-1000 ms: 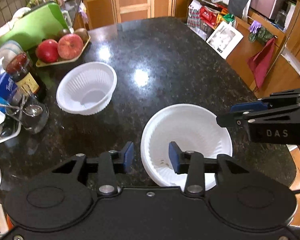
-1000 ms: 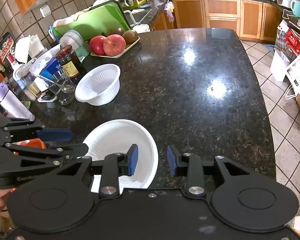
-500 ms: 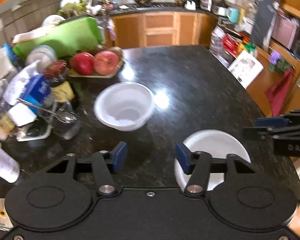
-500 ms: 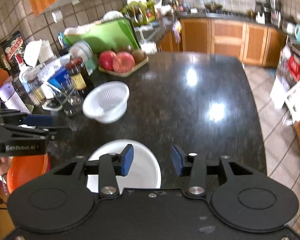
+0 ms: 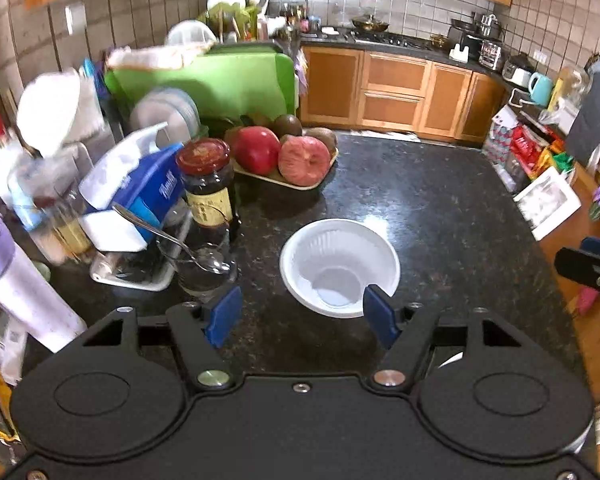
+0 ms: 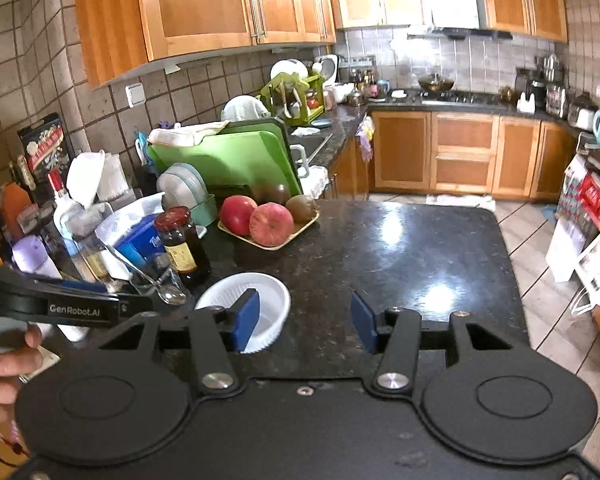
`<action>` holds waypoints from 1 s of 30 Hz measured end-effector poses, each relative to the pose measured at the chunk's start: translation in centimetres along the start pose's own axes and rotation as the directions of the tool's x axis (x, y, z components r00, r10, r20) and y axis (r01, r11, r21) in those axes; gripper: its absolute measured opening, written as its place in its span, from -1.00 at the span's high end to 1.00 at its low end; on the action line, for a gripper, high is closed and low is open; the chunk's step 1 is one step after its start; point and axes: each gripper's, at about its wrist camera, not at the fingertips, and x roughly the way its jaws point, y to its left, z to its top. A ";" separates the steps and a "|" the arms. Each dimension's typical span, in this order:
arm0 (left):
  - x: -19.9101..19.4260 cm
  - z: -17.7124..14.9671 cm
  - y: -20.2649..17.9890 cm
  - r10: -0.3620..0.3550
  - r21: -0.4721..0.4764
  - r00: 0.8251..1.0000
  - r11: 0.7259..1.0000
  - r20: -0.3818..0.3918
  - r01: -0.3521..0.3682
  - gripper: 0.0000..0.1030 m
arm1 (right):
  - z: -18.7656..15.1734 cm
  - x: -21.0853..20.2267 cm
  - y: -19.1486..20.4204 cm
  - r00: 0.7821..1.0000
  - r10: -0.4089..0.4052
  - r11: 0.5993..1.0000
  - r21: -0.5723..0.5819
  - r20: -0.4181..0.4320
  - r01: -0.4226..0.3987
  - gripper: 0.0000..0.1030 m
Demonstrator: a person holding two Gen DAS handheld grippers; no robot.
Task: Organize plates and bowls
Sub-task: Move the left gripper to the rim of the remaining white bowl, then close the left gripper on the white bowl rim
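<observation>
- My left gripper (image 5: 302, 316) has just been opening its jaws, and nothing sits between the blue pads; the white bowl (image 5: 340, 266) shows beyond them, resting upright on the counter (image 5: 440, 216).
- My right gripper (image 6: 304, 322) has also just been opening and holds nothing, with bare counter in its gap and the bowl partly behind its left pad.
- I judge both are spread wide to be ready for the bowl's rim, which needs a generous gap.
- A sliver of white at the lower edge of the left view, behind the right finger arm, may be a plate; too little of it shows for me to be sure.
- The bowl stands just beside a drinking glass (image 5: 203, 268) with a spoon (image 5: 167, 236) in it and a dark jar (image 5: 209, 188) with a red lid, so I think that side leaves little room to approach.
- The counter is dark, glossy speckled stone throwing back bright glare spots, bare across its right half.
- A tray of apples (image 5: 285, 156) sits behind the bowl, with a green cutting board (image 5: 219, 84) and stacked plates (image 5: 167, 114) further back.
- Wooden cabinets, tiled walls and a stove line the far side of the kitchen.
</observation>
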 end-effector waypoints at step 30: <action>12.0 3.3 1.9 -0.034 -0.012 0.962 0.999 -0.270 0.032 0.20 | 2.1 19.9 0.6 0.921 0.090 0.996 0.059 -0.380 -0.074 0.58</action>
